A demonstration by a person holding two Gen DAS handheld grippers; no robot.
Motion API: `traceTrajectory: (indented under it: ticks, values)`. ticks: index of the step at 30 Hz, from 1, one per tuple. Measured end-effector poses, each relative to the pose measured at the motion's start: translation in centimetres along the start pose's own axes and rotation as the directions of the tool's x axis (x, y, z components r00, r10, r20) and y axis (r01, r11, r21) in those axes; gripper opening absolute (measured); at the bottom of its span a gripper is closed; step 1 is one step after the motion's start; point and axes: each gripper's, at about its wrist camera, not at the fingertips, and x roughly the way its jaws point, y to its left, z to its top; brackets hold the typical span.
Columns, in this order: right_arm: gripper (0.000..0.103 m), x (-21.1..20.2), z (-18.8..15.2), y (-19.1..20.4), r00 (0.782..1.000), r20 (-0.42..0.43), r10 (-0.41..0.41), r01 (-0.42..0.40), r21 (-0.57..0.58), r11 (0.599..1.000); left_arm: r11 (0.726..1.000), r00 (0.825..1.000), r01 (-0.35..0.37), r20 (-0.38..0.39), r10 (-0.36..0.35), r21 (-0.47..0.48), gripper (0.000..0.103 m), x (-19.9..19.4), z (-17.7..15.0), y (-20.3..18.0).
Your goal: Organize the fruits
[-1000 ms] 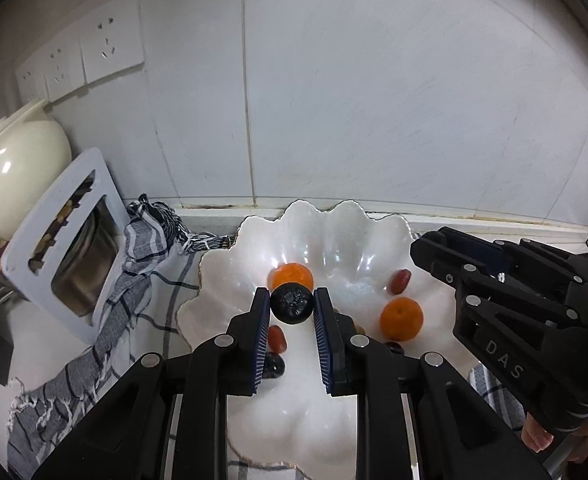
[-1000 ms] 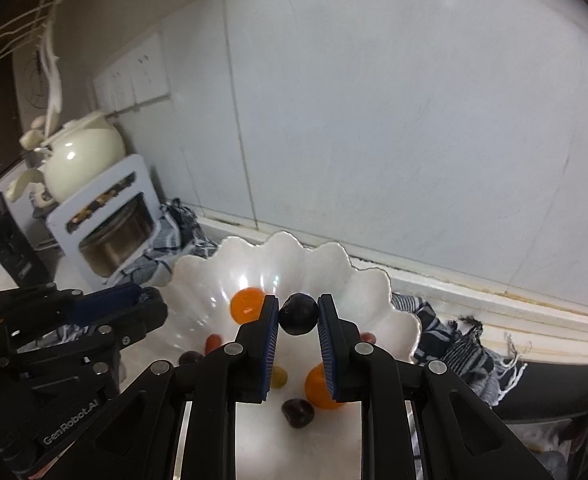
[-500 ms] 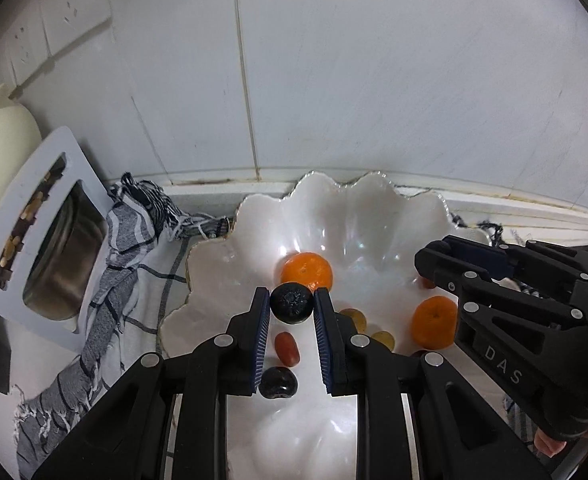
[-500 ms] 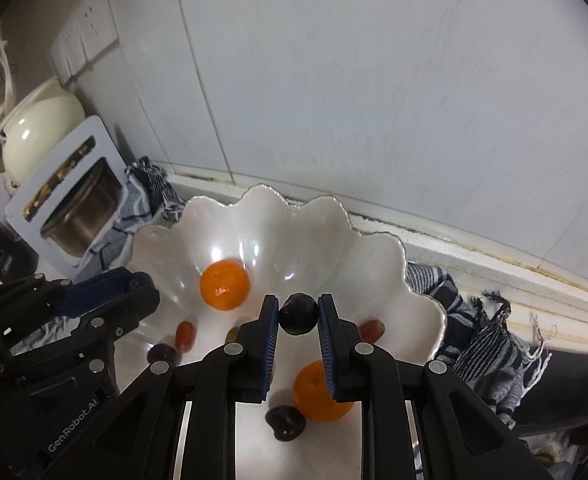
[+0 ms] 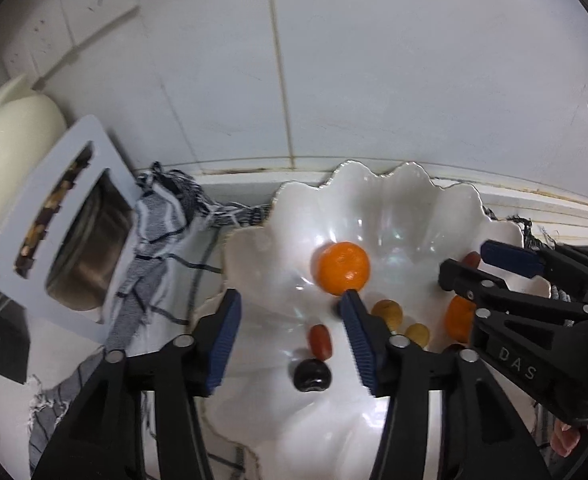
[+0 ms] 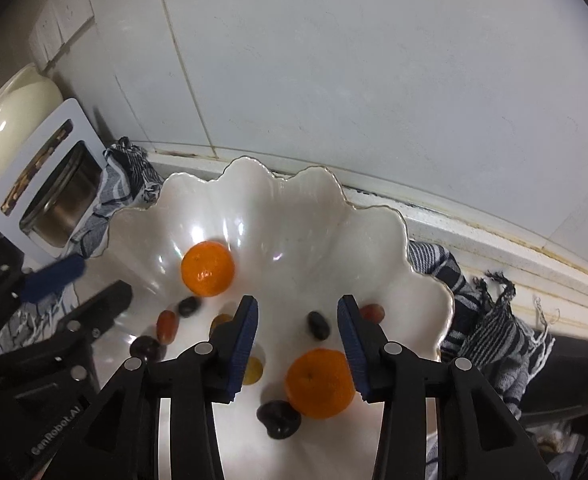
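Observation:
A white scalloped bowl point(image 5: 294, 208) point(image 6: 294, 192) holds two oranges point(image 5: 343, 267) point(image 6: 319, 383), dark plums, red and yellow small fruits. My left gripper point(image 5: 290, 336) is open and empty above the bowl's left part; a dark plum point(image 5: 311, 375) and a red fruit point(image 5: 320, 342) lie between its fingers. My right gripper point(image 6: 297, 342) is open and empty above the bowl's right part; a dark plum point(image 6: 318, 325) lies in the bowl between its fingertips. The other orange point(image 6: 208, 268) lies further left. The right gripper also shows in the left wrist view point(image 5: 489, 268).
A striped cloth point(image 5: 158, 232) point(image 6: 473, 292) lies under and around the bowl. A white rack with a steel pot point(image 5: 78, 236) and a cream teapot point(image 5: 6, 152) stand to the left. A tiled wall with sockets point(image 5: 78, 20) rises right behind the bowl.
Both grippers opened and each let go of its dark plum, which now lies in the bowl. Both also moved closer over the bowl.

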Motion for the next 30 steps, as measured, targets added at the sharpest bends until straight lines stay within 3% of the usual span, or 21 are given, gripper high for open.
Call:
traceTrajectory:
  ticks: [9,15,22,30]
  values:
    - [0.06,-2.7,-2.4,0.7,0.997,0.025,-0.067,0.066,0.023,0.998,0.997,0.995,-0.077,0.06,0.077,-0.013,0.082,-3.3,-1.1,1.5]
    - [0.074,-7.4,-4.9,0.9,0.987,0.11,-0.116,0.108,0.078,0.991,0.996,0.987,-0.088,0.135,0.088,-0.006,0.087,-6.9,-2.7,2.2]
    - [0.079,-13.3,-8.7,2.1,0.96,0.22,-0.174,0.157,0.091,0.983,0.996,0.965,-0.086,0.248,0.087,-0.018,0.095,-12.3,-5.7,2.3]
    - [0.079,-20.2,-13.8,3.3,0.914,0.336,-0.226,0.209,0.086,0.974,0.997,0.934,-0.079,0.347,0.079,-0.015,0.095,-18.5,-10.2,1.5]
